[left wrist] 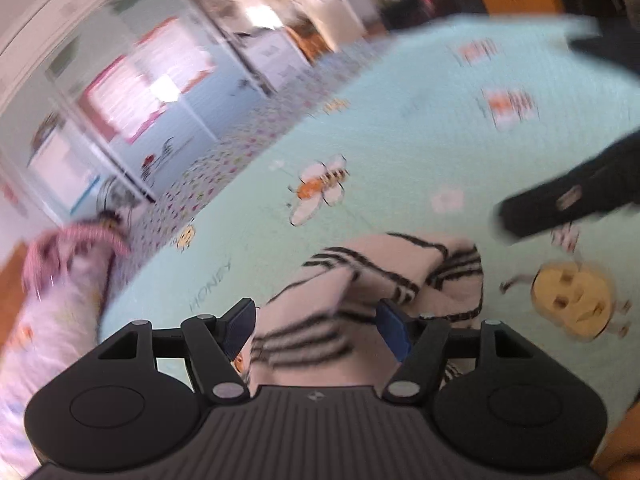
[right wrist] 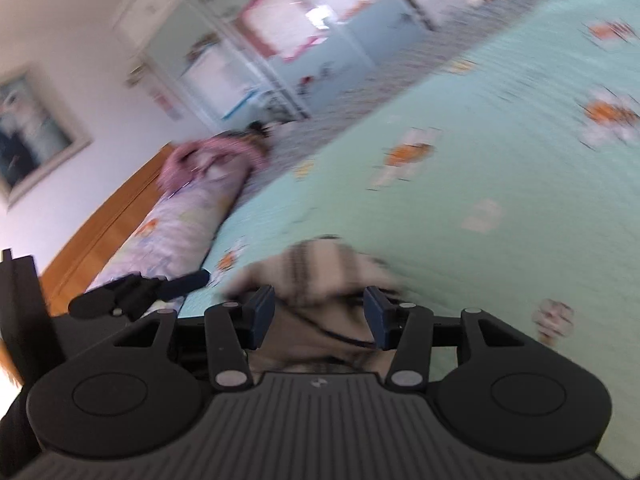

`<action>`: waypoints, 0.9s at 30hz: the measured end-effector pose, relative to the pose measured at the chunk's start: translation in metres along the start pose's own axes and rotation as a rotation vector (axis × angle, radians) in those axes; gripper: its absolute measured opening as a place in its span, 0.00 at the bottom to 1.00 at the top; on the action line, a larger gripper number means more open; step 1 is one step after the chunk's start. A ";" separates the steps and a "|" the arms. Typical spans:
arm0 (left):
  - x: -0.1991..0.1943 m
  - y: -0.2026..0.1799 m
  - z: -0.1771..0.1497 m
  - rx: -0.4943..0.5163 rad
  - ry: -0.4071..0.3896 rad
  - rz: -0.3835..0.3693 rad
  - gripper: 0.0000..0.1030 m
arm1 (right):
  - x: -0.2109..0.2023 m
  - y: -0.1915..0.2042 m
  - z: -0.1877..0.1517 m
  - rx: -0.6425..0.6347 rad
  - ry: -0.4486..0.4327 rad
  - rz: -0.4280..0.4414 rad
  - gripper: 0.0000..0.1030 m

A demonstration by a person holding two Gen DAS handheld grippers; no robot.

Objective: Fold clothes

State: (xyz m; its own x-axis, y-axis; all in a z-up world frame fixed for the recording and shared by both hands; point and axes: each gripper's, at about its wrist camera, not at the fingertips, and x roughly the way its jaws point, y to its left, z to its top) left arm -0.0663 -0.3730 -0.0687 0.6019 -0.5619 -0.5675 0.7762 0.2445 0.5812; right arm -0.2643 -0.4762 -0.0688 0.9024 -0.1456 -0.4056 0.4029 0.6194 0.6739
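Garment [left wrist: 360, 280] lying bunched on bedspread [left wrist: 400, 120]; left gripper [left wrist: 316, 320], right gripper [right wrist: 318, 316] spread wide, holding nothing; flattening before creasing advisable.

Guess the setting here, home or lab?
Home, most likely a bedroom. A mint bee-print bedspread covers a bed, a long bolster pillow lies by the wooden headboard, and a framed picture hangs on the wall. The striped garment lies on the bedspread.
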 end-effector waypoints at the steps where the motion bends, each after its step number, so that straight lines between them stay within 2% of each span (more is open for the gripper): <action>1: 0.009 -0.006 0.005 0.053 0.020 0.011 0.68 | -0.003 -0.011 -0.002 0.027 -0.004 -0.009 0.50; 4: 0.035 -0.024 0.012 0.169 0.080 0.043 0.68 | -0.004 -0.033 -0.008 0.096 0.000 -0.010 0.50; 8: 0.077 -0.036 0.014 0.266 0.161 0.023 0.69 | -0.008 -0.053 -0.015 0.156 0.009 0.006 0.50; 10: 0.079 -0.018 0.011 0.157 0.160 -0.004 0.58 | -0.012 -0.057 -0.017 0.169 0.014 0.012 0.51; 11: 0.079 -0.010 0.010 0.103 0.159 -0.017 0.38 | -0.014 -0.058 -0.018 0.171 0.015 0.014 0.51; 12: 0.080 -0.001 0.008 0.048 0.159 -0.030 0.31 | -0.018 -0.060 -0.019 0.171 0.014 0.014 0.51; 14: 0.081 0.016 0.006 -0.061 0.158 -0.056 0.25 | -0.022 -0.067 -0.020 0.188 0.009 0.006 0.52; 15: 0.081 0.025 0.004 -0.115 0.156 -0.068 0.24 | -0.024 -0.071 -0.020 0.200 0.007 0.001 0.52; 18: 0.048 0.063 -0.015 -0.262 0.102 0.013 0.22 | -0.029 -0.079 -0.022 0.230 0.001 0.002 0.52; 22: 0.003 0.114 -0.066 -0.460 0.082 0.122 0.20 | -0.022 -0.066 -0.023 0.204 0.018 0.023 0.52; 25: -0.029 0.133 -0.111 -0.629 0.102 0.166 0.19 | -0.010 -0.043 -0.028 0.150 0.052 0.057 0.53; 27: -0.045 0.131 -0.146 -0.687 0.145 0.180 0.18 | 0.000 -0.023 -0.031 0.107 0.080 0.082 0.53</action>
State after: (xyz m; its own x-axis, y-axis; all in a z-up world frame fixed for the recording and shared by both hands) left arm 0.0357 -0.2008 -0.0521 0.7134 -0.3671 -0.5969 0.5765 0.7917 0.2021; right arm -0.2780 -0.4670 -0.1036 0.9194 -0.0332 -0.3919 0.3465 0.5399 0.7671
